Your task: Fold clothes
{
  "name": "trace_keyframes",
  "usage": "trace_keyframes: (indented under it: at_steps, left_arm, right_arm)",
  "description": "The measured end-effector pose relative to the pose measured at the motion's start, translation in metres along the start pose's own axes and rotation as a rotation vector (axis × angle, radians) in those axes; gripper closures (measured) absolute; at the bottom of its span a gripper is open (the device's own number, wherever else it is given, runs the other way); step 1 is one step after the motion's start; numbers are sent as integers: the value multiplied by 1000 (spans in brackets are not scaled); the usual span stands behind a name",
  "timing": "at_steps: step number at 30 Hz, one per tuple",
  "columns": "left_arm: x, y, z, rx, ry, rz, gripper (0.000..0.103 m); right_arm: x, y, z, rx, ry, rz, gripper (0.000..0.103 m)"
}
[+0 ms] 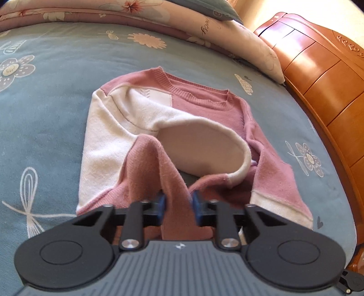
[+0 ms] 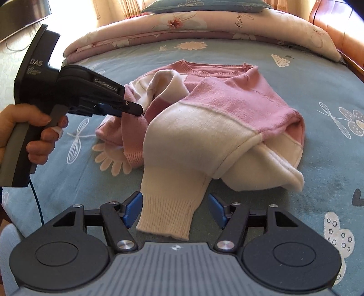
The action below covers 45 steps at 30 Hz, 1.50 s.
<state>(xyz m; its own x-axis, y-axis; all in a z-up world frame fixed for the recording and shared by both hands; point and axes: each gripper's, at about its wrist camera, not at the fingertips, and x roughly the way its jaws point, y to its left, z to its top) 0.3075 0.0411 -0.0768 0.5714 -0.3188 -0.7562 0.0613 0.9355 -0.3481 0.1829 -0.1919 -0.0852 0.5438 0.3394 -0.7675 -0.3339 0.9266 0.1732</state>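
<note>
A pink and white knit sweater lies crumpled on the blue flowered bed sheet, neckline toward the far side. My left gripper is shut on a pink fold of the sweater, lifted off the sheet. In the right wrist view a hand holds that left gripper at the sweater's left side, pinching the pink fabric. My right gripper stands open, with the white ribbed cuff of a sleeve lying between its blue pads.
A folded pink flowered quilt and a blue pillow lie along the far side of the bed. A carved wooden bed frame runs along the right. A blue cable hangs from the left gripper's handle.
</note>
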Motion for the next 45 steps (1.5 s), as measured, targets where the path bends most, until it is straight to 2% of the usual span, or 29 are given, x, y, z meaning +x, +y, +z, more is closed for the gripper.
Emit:
trace_keyframes:
  at_steps: [7,10,14,18,23,25,28,31,33,39,42,45]
  left_arm:
    - [-17,2,-2,54,-19,44,91]
    - [-35,11,1,72,-41,88,92]
    - [-62,36,9,91,-77,174,92]
    - [-82,72,20,61,-99,280,92]
    - [-94,113,29,29,-109,382,95]
    - [-95,126,31,12,-108,400,97]
    - [-92,140,31,-8,-108,385,97]
    - [-84,150,30,3,-90,352,91]
    - [-79,156,29,10,-78,329,76]
    - [-64,175,26,32,-42,262,49]
    - [-56,185,25,43,-21,229,46]
    - [-42,191,24,42,63,192,47]
  right_arm:
    - [1,-1,-2,4,-1,-8,35]
    - [2,-2,-2,9,-4,-10,35]
    - [3,-5,-3,22,-5,-9,35]
    - [5,-3,-2,25,-5,-4,35]
    - [9,-1,-2,17,6,-5,35]
    - [11,0,-1,16,12,-6,35]
    - [15,2,0,13,20,-8,35]
    - [19,3,1,7,31,-13,35]
    - [22,4,1,4,40,-16,34]
    - [32,7,2,-4,63,-22,34]
    - [38,9,4,-14,75,-22,34]
    - [40,12,6,-31,77,-21,34]
